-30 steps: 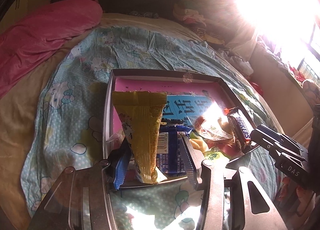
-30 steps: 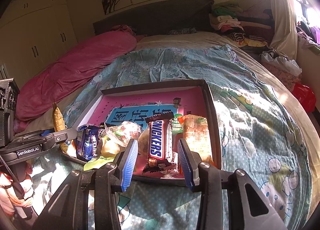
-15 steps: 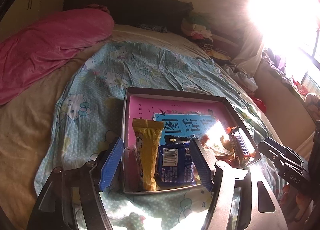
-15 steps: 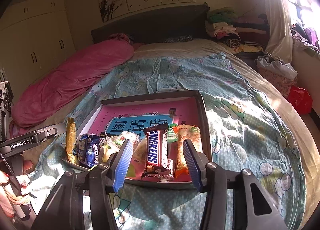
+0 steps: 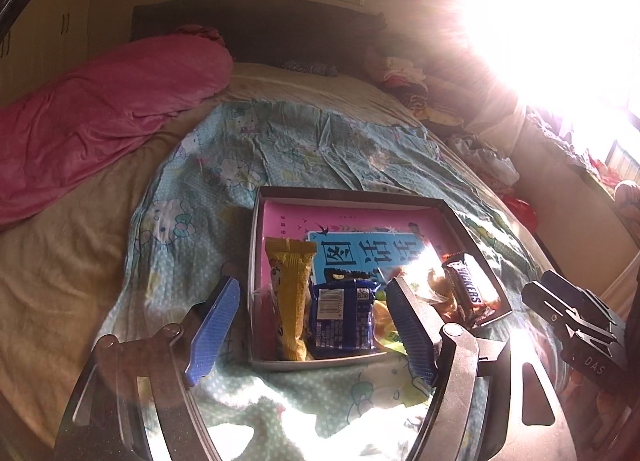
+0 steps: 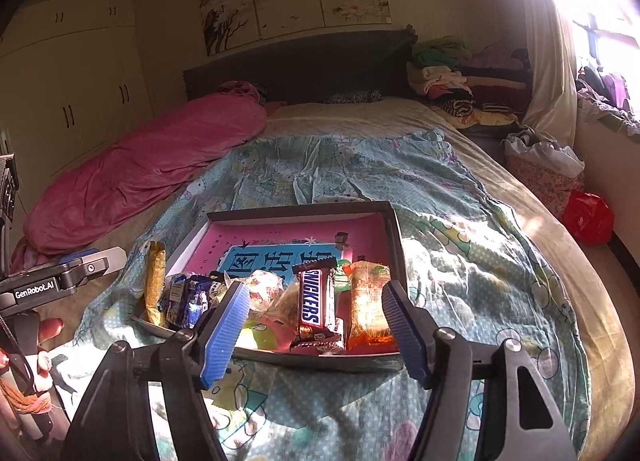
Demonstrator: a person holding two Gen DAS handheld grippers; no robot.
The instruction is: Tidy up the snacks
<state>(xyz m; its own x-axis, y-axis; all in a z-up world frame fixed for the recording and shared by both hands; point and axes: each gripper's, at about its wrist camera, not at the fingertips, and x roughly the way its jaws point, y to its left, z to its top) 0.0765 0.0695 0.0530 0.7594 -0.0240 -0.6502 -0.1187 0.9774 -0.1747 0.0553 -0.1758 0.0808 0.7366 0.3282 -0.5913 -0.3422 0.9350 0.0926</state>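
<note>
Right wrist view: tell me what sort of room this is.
A bedroom in a home, most likely. A wide bed with a dark headboard fills the view, built-in wardrobes line one wall, and folded clothes are piled beside the window.

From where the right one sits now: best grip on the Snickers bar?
Take the Snickers bar across its narrow width at mid-length, coming down from above and the near side. It lies flat in the tray, long axis pointing away, so the right hand-held gripper, jaws opening and empty, already straddles it. The orange packet crowds its right edge.
</note>
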